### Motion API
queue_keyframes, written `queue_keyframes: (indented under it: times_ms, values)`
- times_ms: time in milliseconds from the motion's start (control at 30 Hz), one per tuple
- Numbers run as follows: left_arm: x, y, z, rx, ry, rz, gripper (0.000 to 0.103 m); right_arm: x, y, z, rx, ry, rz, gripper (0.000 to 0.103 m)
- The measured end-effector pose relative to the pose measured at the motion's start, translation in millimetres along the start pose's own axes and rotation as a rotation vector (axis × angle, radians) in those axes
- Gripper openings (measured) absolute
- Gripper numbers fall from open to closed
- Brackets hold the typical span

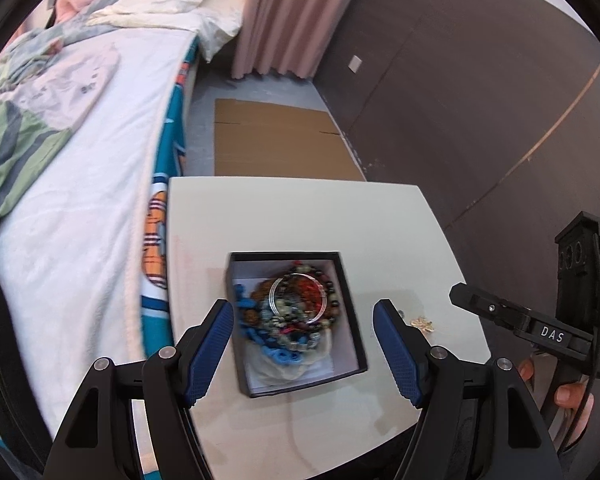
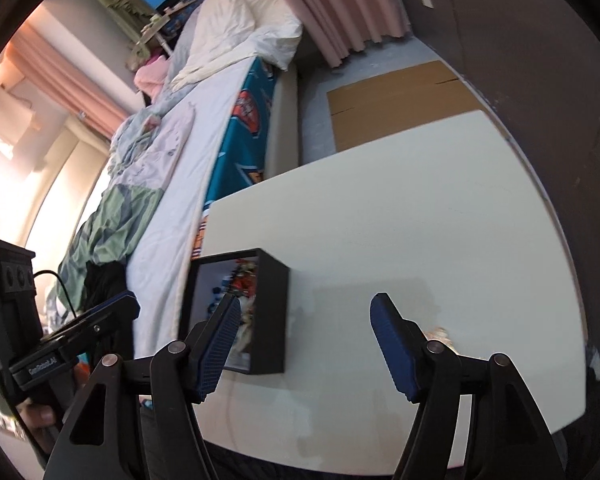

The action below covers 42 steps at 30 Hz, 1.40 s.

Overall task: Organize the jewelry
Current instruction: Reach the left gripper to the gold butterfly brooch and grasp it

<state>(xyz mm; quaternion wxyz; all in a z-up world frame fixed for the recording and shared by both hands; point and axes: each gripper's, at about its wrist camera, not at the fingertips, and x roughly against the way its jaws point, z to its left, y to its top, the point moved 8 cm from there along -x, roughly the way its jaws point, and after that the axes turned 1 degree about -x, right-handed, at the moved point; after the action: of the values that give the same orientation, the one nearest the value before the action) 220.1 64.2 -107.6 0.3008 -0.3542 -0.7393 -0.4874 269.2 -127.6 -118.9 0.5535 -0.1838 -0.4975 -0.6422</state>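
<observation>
A black open box point(image 1: 354, 312) with a white lining sits on the white table point(image 1: 300, 208). It holds a pile of bead bracelets point(image 1: 290, 312) in blue, orange and red, with a silver bangle point(image 1: 298, 298) on top. My left gripper point(image 1: 303, 308) is open and empty above the box. A small gold piece of jewelry point(image 1: 422, 324) lies on the table to the right of the box. In the right wrist view the box point(image 2: 270, 312) is at lower left, and my right gripper point(image 2: 305, 304) is open and empty over the table point(image 2: 380, 208). The gold piece point(image 2: 440, 335) peeks out behind its right finger.
A bed point(image 1: 80, 168) with white sheet and rumpled blankets runs along the table's left side. Flat cardboard point(image 1: 276, 140) lies on the floor beyond the table. A dark wall point(image 1: 480, 100) stands to the right. The right gripper's body point(image 1: 540, 328) hangs over the table's right edge.
</observation>
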Motion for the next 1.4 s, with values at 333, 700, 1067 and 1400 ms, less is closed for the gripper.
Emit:
queue_keyframes:
  times_ms: [333, 700, 1067, 1400]
  values:
    - [-28, -3, -56, -0.098, -0.019, 0.034, 0.073, 20, -12, -56, -0.084, -0.04, -0.014, 0.068]
    - [-63, -21, -123, -0.254, -0.038, 0.093, 0.073, 40, -26, -115, -0.15, -0.08, -0.046, 0.068]
    - [-110, -53, -159, -0.295, -0.047, 0.202, 0.073, 54, -46, -156, -0.185, -0.1, -0.068, 0.068]
    - [-144, -71, -167, -0.301, 0.024, 0.26, 0.07, 63, -60, -182, -0.221, -0.095, -0.094, 0.068]
